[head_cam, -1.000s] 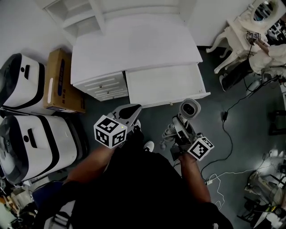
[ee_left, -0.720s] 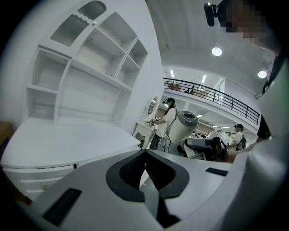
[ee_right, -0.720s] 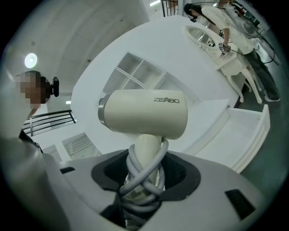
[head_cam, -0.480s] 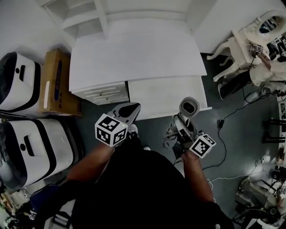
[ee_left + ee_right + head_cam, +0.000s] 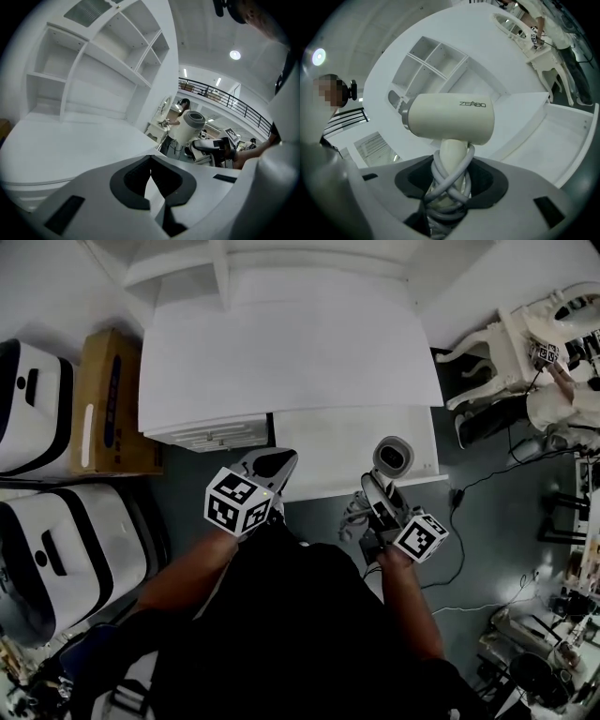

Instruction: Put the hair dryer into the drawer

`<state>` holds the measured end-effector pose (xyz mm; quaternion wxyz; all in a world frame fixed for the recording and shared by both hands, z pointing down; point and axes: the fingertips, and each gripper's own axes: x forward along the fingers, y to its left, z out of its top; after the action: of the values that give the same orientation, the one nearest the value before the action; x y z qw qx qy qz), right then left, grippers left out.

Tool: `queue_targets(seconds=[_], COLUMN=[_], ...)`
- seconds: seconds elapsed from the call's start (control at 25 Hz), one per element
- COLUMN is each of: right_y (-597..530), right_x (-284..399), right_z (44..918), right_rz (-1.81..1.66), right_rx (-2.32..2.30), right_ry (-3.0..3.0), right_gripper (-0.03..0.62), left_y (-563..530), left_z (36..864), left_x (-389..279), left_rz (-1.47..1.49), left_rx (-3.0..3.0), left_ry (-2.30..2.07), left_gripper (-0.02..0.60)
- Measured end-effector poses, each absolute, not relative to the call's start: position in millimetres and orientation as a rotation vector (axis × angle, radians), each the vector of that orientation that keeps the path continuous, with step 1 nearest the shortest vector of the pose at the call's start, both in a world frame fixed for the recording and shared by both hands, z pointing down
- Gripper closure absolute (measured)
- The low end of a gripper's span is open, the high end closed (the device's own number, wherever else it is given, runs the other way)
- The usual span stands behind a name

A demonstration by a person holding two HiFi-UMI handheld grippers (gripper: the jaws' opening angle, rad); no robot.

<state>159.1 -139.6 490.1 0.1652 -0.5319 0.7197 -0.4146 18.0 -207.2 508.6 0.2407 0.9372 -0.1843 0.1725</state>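
A cream hair dryer [image 5: 450, 117] stands upright in my right gripper [image 5: 449, 187], whose jaws are shut on its handle, which is wrapped in grey cord [image 5: 452, 180]. In the head view the hair dryer [image 5: 392, 457] hangs over the front right part of the open white drawer [image 5: 328, 442] of a white desk [image 5: 281, 352], held by my right gripper [image 5: 380, 507]. My left gripper [image 5: 275, 463] is at the drawer's front left corner. In the left gripper view its jaws [image 5: 150, 164] are shut with nothing between them, and the hair dryer [image 5: 191, 126] shows to the right.
A cardboard box [image 5: 108, 404] and two white cases [image 5: 28, 409] [image 5: 66, 549] stand left of the desk. A white chair [image 5: 511, 343] and a person [image 5: 562, 399] are at the right. Cables [image 5: 459, 521] lie on the dark floor. Open shelves [image 5: 178, 268] rise behind the desk.
Both grippers have come closer to the desk. The hair dryer, earlier in front of the drawer, is now over its front edge. The left gripper's tips now reach the drawer front.
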Motion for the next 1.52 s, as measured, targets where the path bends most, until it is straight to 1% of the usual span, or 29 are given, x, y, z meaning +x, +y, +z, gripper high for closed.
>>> queue_targets(seconds=[0.32,0.76,1.0,1.28,1.52], right_y=[-166.6,-205.6,-217.4,-233.9,-222.3], right_x=[149.7,148.7,145.1,140.3,136.4], right_z=[515.7,583.1,629.0,679.1,726.7], right_rz=[-1.195,-1.279,-1.297,-1.168,-1.113], right_rx=[-1.557,-1.562,-1.472,-1.318,-1.085], right_ry=[2.182,2.581,2.972,3.403,3.725], right_gripper=[0.376,0.378,0.378,0.378,0.378], left_y=[-219.5,-231.1,-232.5,-230.8,-221.8], left_z=[517.1,534.2,537.0,544.6,546.2], left_x=[2.1,-7.5,-16.7,-31.2,-33.4], left_rz=[0.478,0.463,0.427,0.412,0.416], left_rx=[2.548,2.459,2.368,2.275,2.212], left_ry=[-0.504,-0.684,-0.826,-0.973,-1.054], left_gripper=[0.572,0.572,0.572,0.572,0.572])
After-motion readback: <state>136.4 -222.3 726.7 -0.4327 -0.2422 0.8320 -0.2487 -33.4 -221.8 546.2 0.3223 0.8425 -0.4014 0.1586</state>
